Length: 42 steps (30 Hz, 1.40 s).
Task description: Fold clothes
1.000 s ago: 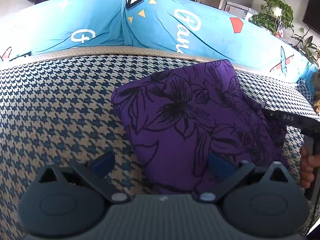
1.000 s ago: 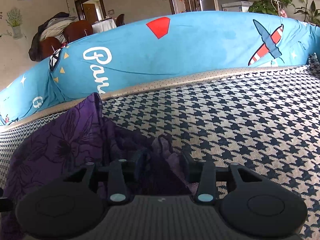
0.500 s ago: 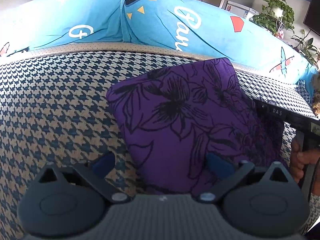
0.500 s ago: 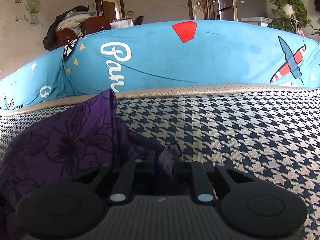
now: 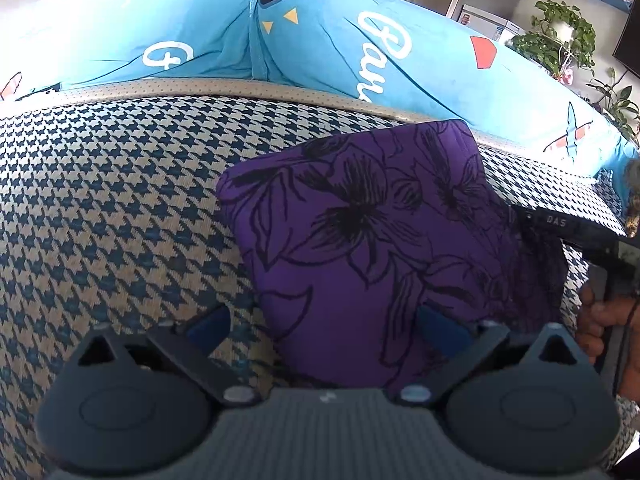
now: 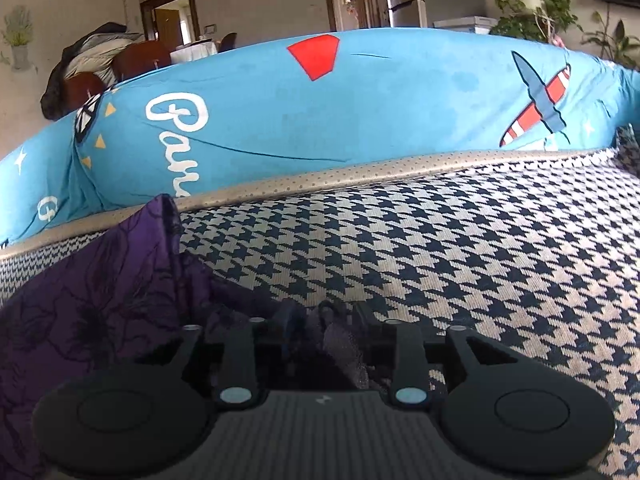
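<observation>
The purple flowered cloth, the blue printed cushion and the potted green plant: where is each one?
Purple flowered cloth (image 5: 360,248): left wrist view, middle of its flat top.
Blue printed cushion (image 6: 400,112): right wrist view, its plain front.
Potted green plant (image 6: 528,4): right wrist view, its leaves and pot.

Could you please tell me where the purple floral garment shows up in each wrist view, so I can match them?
Left wrist view: purple floral garment fills the centre, reaching the right side.
Right wrist view: purple floral garment sits at lower left, its edge bunched at the right tongs.
Shared landmark: the blue printed cushion behind it.
</observation>
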Available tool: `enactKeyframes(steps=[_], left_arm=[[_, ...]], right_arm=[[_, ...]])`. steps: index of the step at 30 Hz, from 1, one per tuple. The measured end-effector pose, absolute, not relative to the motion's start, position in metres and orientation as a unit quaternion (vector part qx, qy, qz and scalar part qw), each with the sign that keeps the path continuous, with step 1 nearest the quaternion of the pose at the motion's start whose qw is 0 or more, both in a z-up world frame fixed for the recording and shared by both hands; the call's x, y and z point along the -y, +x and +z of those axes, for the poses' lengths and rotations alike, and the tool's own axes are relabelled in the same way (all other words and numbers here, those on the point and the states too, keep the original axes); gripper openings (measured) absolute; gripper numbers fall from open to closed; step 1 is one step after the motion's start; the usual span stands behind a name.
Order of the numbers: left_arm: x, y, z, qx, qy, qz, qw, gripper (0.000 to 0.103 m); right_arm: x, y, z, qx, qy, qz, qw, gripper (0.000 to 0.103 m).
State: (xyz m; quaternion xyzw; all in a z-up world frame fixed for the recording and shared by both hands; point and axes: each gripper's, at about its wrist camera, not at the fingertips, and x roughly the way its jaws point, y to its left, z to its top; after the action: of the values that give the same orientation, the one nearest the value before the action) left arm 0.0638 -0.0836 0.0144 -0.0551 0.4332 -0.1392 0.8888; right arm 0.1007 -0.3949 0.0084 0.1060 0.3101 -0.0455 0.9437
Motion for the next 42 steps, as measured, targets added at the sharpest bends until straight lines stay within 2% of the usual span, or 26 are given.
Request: enactKeyframes(steps=[6,21,28,33,42], left_arm=[[0.084,0.064,0.015,-0.435,-0.052,-0.129,0.889,0.103],[0.081,0.055,0.023,-0.432,-0.036,-0.115,0.894,0.103],[0.082,0.051,0.027,-0.432,-0.026,-0.111,0.895,0.103],[0.082,0.048,0.030,-0.430,-0.024,-0.109,0.896,0.103],[0.083,0.046,0.031,-0.431,-0.008,-0.094,0.898,0.103]], right_arm=[[0.402,0.088,0.015,-0.323,0.142,-0.046,0.935,0.054],[0.381,0.056,0.042,-0.320,0.123,-0.025,0.939,0.078],[0.388,0.048,0.050,-0.327,0.142,-0.019,0.934,0.081],[0.397,0.043,0.054,-0.336,0.155,-0.014,0.929,0.087],[0.407,0.031,0.058,-0.359,0.138,-0.007,0.923,0.088]])
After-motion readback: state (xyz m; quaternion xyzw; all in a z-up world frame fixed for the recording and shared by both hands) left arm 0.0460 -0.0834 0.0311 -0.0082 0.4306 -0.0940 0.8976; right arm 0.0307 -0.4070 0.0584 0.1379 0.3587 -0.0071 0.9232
